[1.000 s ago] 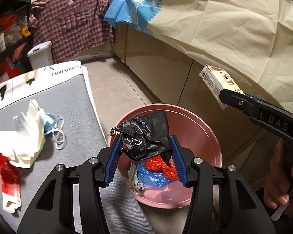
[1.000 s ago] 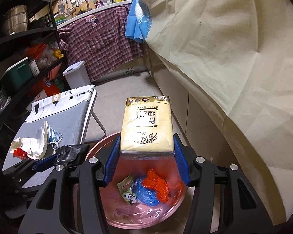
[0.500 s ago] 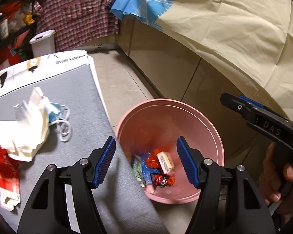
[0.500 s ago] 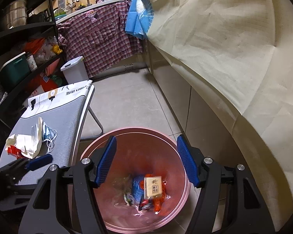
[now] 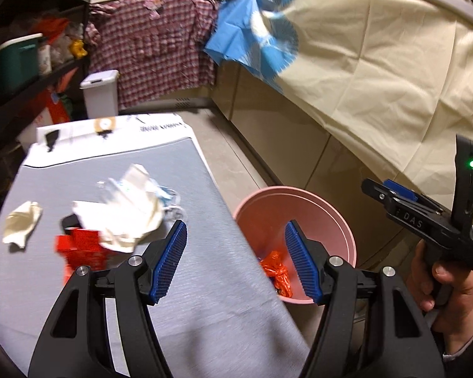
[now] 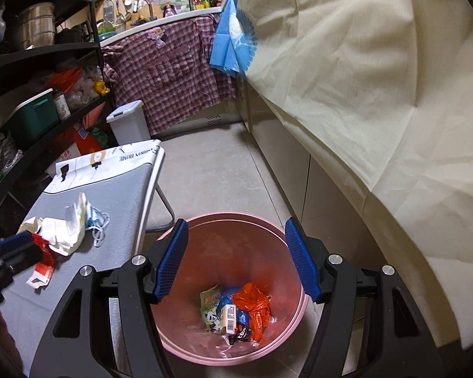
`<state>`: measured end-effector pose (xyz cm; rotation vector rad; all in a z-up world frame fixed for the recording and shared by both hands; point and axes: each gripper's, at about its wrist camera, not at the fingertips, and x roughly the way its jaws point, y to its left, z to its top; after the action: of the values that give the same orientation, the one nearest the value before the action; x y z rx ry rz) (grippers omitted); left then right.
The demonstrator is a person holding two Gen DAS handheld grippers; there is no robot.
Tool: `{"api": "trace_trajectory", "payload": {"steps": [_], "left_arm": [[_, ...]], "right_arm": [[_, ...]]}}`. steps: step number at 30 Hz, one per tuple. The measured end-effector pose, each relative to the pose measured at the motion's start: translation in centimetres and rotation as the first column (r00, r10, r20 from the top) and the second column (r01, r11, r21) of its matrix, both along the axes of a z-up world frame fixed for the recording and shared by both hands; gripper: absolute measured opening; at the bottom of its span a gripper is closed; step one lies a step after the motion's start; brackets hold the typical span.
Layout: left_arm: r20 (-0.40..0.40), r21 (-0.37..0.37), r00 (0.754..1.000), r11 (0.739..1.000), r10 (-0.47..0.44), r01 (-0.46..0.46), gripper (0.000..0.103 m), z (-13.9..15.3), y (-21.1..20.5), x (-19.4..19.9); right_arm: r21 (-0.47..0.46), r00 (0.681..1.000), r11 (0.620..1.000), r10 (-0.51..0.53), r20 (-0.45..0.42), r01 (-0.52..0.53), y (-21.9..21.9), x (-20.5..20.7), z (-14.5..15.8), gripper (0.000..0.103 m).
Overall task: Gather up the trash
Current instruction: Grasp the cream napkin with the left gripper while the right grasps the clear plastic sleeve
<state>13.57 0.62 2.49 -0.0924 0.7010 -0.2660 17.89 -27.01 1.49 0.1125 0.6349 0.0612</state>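
Both grippers, left gripper (image 5: 235,256) and right gripper (image 6: 235,256), gape empty. Round pink plastic bin (image 6: 287,230) holds several wrappers; crumpled white paper wad (image 5: 127,211), red carton (image 5: 82,247) remain mid grey table (image 5: 205,299).

Warm, yellowish indoor light, fairly dim overall, and the dark shelves (image 6: 31,63) on the left soak up most of it. The left wrist view is smeared with motion blur: the white crumpled paper (image 5: 129,208) and red wrapper (image 5: 82,245) on the grey counter (image 5: 205,299) are mushy, and so is the checked cloth (image 5: 151,50) at the back. The right wrist view is much sharper (you can read print on the trash in the pink bin (image 6: 268,220)). Heavy fisheye bending and black vignetting fill the corners. A green LED (image 5: 472,164) glares on the right tool (image 5: 391,189).
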Motion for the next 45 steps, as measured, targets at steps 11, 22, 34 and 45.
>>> {"api": "trace_trajectory", "payload": {"steps": [11, 22, 34, 45], "left_arm": [[0.053, 0.037, 0.995, 0.996, 0.078, -0.081, 0.064, 4.1, 8.4, -2.8], [0.082, 0.071, 0.98, 0.98, 0.182, -0.188, 0.064, 5.7, 17.4, -2.3], [0.041, 0.012, 0.953, 0.954, 0.3, -0.301, 0.056, 1.2, 24.1, 0.6], [0.003, 0.02, 0.948, 0.948, 0.318, -0.318, 0.056, -1.8, 26.9, 2.8]], "right_arm": [[0.016, 0.997, 0.998, 0.056, 0.053, -0.057, 2.1, -2.6, 2.0, 0.047], [0.071, 0.974, 0.972, 0.221, 0.058, -0.225, 7.2, -2.1, 2.6, 0.017], [0.088, 0.915, 0.911, 0.403, 0.034, -0.404, 16.4, 1.5, 1.2, 0.018], [0.024, 0.877, 0.878, 0.479, -0.033, -0.479, 23.7, 6.0, -2.9, 0.031]]}}
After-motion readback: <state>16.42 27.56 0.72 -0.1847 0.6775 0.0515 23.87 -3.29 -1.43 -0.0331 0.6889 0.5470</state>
